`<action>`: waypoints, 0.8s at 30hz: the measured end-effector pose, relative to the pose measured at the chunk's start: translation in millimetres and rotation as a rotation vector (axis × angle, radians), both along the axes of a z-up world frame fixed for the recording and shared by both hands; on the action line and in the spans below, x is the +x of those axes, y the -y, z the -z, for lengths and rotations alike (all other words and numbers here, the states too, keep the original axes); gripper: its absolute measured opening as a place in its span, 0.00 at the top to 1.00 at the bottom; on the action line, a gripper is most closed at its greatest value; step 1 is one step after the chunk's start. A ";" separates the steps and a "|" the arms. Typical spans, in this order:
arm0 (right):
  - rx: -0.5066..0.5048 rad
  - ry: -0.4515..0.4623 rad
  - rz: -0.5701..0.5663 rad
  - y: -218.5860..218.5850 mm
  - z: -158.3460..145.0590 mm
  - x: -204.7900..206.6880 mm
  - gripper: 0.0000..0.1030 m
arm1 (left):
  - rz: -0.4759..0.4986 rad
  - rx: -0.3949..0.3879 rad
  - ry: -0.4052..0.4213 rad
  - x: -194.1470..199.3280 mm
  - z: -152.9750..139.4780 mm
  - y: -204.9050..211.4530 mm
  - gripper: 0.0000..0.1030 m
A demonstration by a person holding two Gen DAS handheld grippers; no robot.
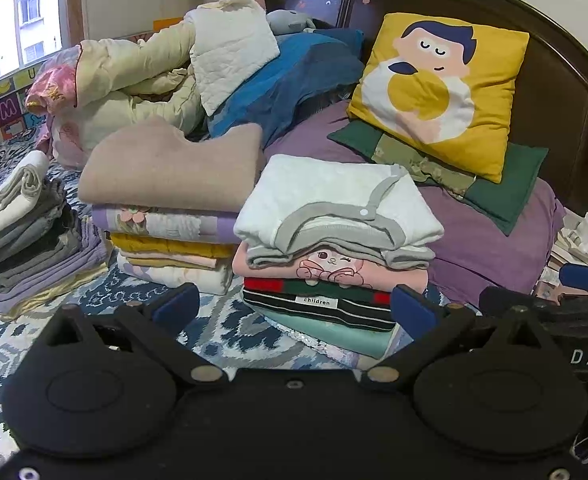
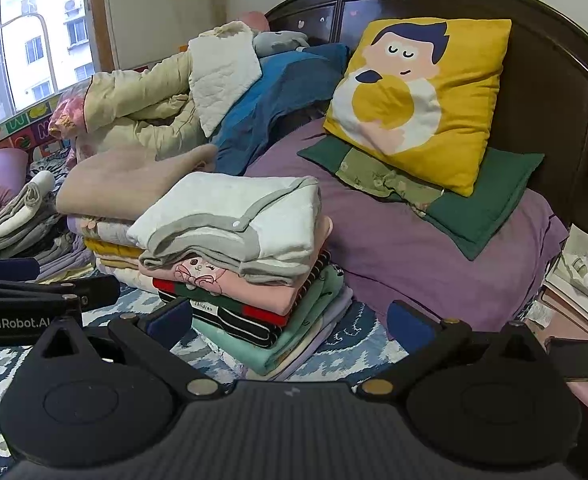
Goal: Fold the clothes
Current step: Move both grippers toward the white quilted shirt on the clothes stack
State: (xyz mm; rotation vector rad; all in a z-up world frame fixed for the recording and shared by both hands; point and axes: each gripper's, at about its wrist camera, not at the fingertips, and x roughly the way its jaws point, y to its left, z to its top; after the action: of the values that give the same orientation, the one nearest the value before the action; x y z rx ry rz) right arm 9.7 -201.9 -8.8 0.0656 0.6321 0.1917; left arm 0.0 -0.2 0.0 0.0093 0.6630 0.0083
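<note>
1. The bed (image 1: 105,304), under a blue patterned cover, carries several stacks of folded clothes.
2. The nearest stack (image 1: 334,264), topped by a white garment (image 1: 334,200), sits just ahead of the left gripper (image 1: 294,308).
3. Both the left gripper and the right gripper (image 2: 289,320) gape wide, holding nothing.
4. Its lowest layers are probably lilac.

Left gripper (image 1: 296,310): matte black body, two round housings with raised oval caps, angular link arms on brass-coloured pivot pins, blue pads on the fingers (image 1: 177,304), small screws along the lower edge. Right gripper (image 2: 291,322): same build, ribbed dark grey centre plate, blue finger pads. White lettering "GenRobot.AI" is visible on the left unit's side, "DAS" on the right unit's.
</note>
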 end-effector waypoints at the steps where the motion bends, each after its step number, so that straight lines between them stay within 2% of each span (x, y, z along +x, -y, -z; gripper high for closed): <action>1: 0.001 0.000 0.000 0.1 0.1 -0.1 0.00 | -0.001 0.001 0.000 -0.1 -0.1 0.4 0.00; 14: 0.008 -0.002 -0.008 -2.9 -0.9 3.4 0.00 | -0.007 0.014 -0.006 0.9 -0.6 -0.2 0.00; 24: 0.020 -0.002 -0.006 -0.9 0.8 5.8 0.00 | -0.004 -0.029 0.024 4.4 1.0 -0.3 0.00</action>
State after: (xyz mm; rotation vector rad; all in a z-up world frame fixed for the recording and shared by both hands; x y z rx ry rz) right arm 15.5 -201.0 -9.6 0.0828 0.6322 0.2038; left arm 4.4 0.2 -1.0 -0.0195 0.6392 0.0027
